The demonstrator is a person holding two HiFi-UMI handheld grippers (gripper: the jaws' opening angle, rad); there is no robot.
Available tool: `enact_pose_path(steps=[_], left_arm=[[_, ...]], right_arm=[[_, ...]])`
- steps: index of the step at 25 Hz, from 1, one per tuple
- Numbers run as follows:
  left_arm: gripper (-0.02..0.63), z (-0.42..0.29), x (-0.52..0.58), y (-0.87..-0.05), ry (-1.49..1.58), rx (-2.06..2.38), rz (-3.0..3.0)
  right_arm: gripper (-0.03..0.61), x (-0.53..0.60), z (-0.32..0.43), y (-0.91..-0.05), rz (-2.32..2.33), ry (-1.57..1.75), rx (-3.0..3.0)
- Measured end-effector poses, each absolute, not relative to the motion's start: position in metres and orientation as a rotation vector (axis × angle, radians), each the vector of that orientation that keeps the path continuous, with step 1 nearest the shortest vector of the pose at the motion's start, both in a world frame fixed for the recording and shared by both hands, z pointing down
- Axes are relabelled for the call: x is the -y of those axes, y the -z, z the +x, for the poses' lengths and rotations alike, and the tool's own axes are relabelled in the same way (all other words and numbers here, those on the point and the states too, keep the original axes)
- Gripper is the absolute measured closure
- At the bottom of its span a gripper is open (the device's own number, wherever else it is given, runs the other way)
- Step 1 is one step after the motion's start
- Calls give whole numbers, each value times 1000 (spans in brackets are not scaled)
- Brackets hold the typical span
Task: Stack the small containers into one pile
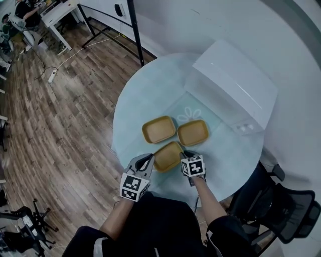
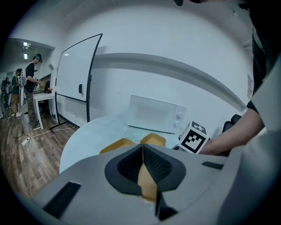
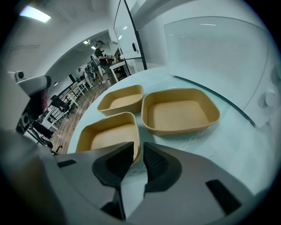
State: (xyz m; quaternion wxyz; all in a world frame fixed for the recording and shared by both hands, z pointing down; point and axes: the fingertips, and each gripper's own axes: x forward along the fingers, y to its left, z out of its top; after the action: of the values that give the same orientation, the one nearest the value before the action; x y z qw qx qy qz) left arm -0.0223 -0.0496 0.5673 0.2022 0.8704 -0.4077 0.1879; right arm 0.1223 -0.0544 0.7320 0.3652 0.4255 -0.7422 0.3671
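Observation:
Three tan shallow containers lie together on the round glass table. One container is at the back left, a second container at the back right, and the near container lies in front of them. My left gripper is shut on the near container's left rim; its tan wall shows between the jaws of the left gripper. My right gripper is on its right rim. There the right gripper is shut on a corner of the near container. The other two containers lie empty beyond it.
A white microwave stands at the back right of the table, close behind the containers. A black office chair is at the right. A whiteboard stand and wood floor lie to the left, with people at a far desk.

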Motion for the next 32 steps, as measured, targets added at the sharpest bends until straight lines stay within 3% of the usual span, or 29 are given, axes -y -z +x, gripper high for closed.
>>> enact_pose_path(steps=[10, 32], left_arm=[[598, -22, 48, -570, -535, 1132, 2429], [598, -15, 49, -567, -540, 1129, 2456]], right_arm=[[537, 55, 126, -734, 1146, -989, 1869], [537, 68, 174, -674, 1359, -1139, 1915]])
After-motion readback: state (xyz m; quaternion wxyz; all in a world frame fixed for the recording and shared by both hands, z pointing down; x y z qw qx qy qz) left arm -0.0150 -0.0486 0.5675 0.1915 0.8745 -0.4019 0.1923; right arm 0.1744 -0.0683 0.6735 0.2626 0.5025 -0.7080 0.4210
